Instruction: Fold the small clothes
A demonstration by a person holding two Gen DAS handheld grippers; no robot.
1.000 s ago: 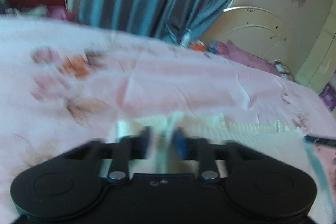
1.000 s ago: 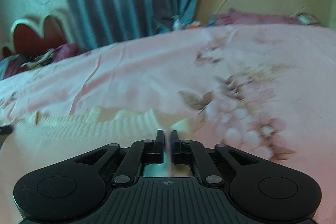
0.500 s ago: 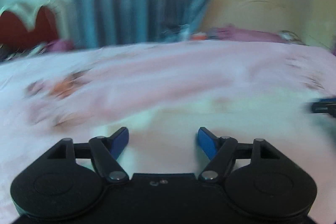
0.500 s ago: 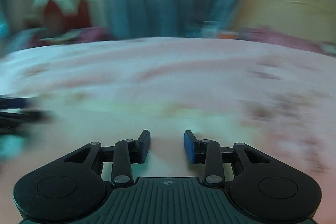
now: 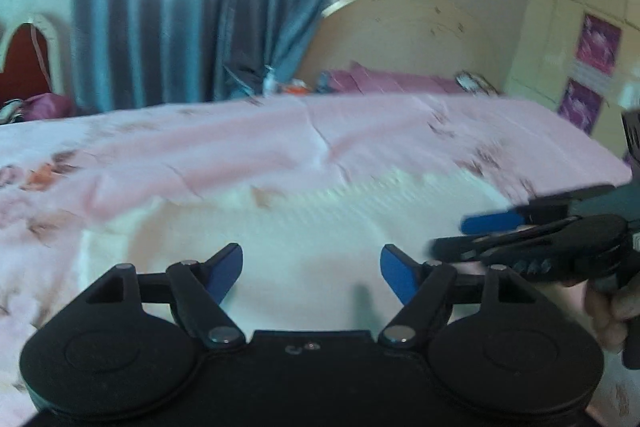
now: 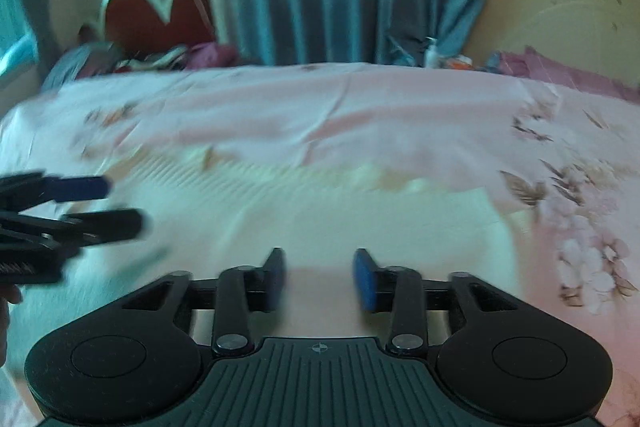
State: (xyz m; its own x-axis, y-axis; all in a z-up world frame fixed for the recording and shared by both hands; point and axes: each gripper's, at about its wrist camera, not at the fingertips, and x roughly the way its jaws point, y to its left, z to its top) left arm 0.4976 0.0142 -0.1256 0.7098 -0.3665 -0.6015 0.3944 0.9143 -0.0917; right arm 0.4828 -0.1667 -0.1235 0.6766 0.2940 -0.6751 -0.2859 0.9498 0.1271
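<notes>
A cream ribbed knit garment (image 5: 320,227) lies flat on the pink floral bedsheet (image 5: 240,143); it also shows in the right wrist view (image 6: 320,211). My left gripper (image 5: 312,277) is open and empty, just above the garment's near part. My right gripper (image 6: 319,279) is open and empty over the garment's near edge. The right gripper shows at the right of the left wrist view (image 5: 476,237), and the left gripper at the left of the right wrist view (image 6: 116,203).
The bed's far edge meets blue curtains (image 5: 192,3), a red heart-shaped headboard (image 6: 160,23) and a round beige headboard (image 5: 404,39). Purple pillows and small clutter (image 5: 380,81) lie beyond the bed. The sheet's right edge (image 5: 600,155) drops off.
Both grippers were shut on the garment's edge a second ago. They have since opened, let it go and pulled back; the garment now lies flat on the bed.
</notes>
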